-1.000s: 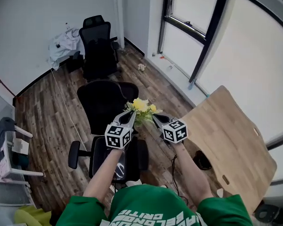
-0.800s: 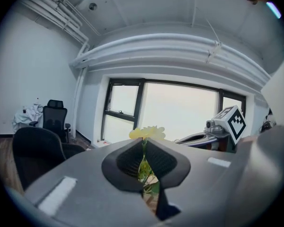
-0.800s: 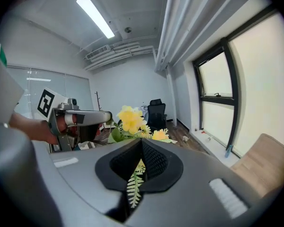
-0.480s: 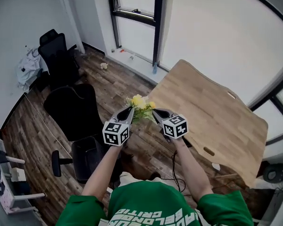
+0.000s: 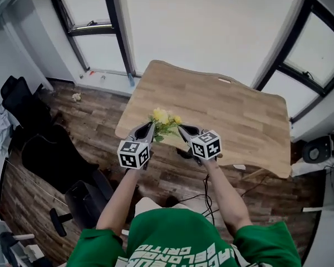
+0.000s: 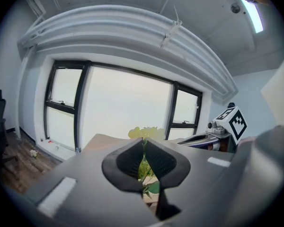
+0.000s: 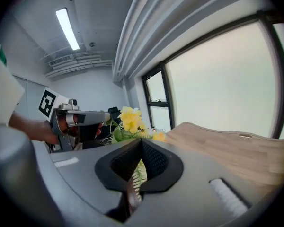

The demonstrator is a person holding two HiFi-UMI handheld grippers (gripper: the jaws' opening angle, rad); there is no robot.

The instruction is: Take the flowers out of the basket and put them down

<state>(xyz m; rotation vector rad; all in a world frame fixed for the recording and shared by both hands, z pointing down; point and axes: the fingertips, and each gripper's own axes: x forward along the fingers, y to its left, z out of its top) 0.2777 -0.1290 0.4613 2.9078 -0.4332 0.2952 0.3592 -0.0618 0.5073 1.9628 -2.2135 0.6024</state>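
Note:
A small bunch of yellow flowers (image 5: pixel 165 120) with green leaves hangs in the air between both grippers, over the near left corner of a wooden table (image 5: pixel 234 113). My left gripper (image 5: pixel 150 126) is shut on a green stem, which shows between its jaws in the left gripper view, below the flowers (image 6: pixel 146 132). My right gripper (image 5: pixel 181 129) is shut on a fern-like leaf of the same bunch. In the right gripper view the flowers (image 7: pixel 129 118) stand just beyond the jaws, with the left gripper (image 7: pixel 80 119) behind them. No basket is in view.
Black office chairs (image 5: pixel 30 124) stand on the wood floor at the left. Cables (image 5: pixel 203 189) lie on the floor under the table's near edge. Large windows run behind the table. A dark device (image 5: pixel 318 149) sits at the right.
Both grippers have swung together with the flowers, from above the black chairs to the near left corner of the wooden table. Their grip on the bunch looks the same.

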